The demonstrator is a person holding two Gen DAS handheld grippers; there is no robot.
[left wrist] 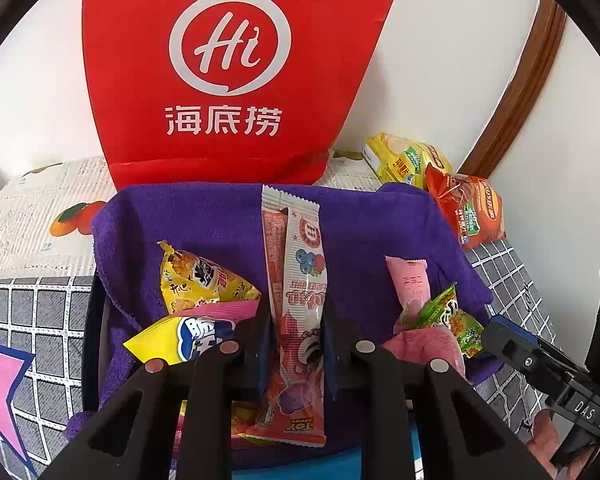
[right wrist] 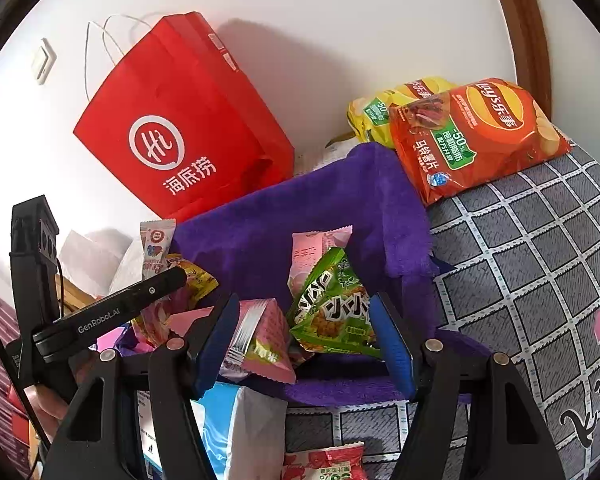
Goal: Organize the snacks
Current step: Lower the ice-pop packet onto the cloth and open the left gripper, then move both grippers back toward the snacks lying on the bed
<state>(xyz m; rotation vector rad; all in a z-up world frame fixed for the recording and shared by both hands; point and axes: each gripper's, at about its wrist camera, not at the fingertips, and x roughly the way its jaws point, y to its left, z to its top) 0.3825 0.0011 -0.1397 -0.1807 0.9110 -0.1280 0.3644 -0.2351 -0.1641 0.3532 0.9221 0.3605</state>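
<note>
Purple plush cloth (left wrist: 228, 220) lines an open bin that sits on a bed with a grey grid-patterned cover (right wrist: 540, 280), and the loose snacks lie inside it. In the left wrist view the bin holds a yellow triangular packet (left wrist: 198, 278), a yellow-and-blue packet (left wrist: 180, 340), a pale pink packet (left wrist: 410, 288), a green triangular packet (left wrist: 452, 320) and one long pink-and-white stick pack (left wrist: 296, 280). The right wrist view adds a pink triangular packet (right wrist: 260, 340) beside the green one.

Behind the bin a red paper bag (left wrist: 228, 72) with white handles stands upright against the white wall; its contents cannot be seen. Two crisp bags lie at the bin's far right corner, one yellow (left wrist: 404, 160) and one orange-red (left wrist: 472, 212), the orange-red one overlapping the cloth's edge. A blue-and-white pack (right wrist: 228, 420) and a red-and-white packet (right wrist: 324, 462) lie near the bottom edge of the right wrist view.

The left gripper (left wrist: 296, 344) points steeply down into the bin, its fingers pinched tight on the lower half of the stick pack, which stands up between them. The right gripper (right wrist: 304, 340) also tilts down over the bin, fingers partly apart with the pink and green triangular packets lying between them; they press on nothing.
</note>
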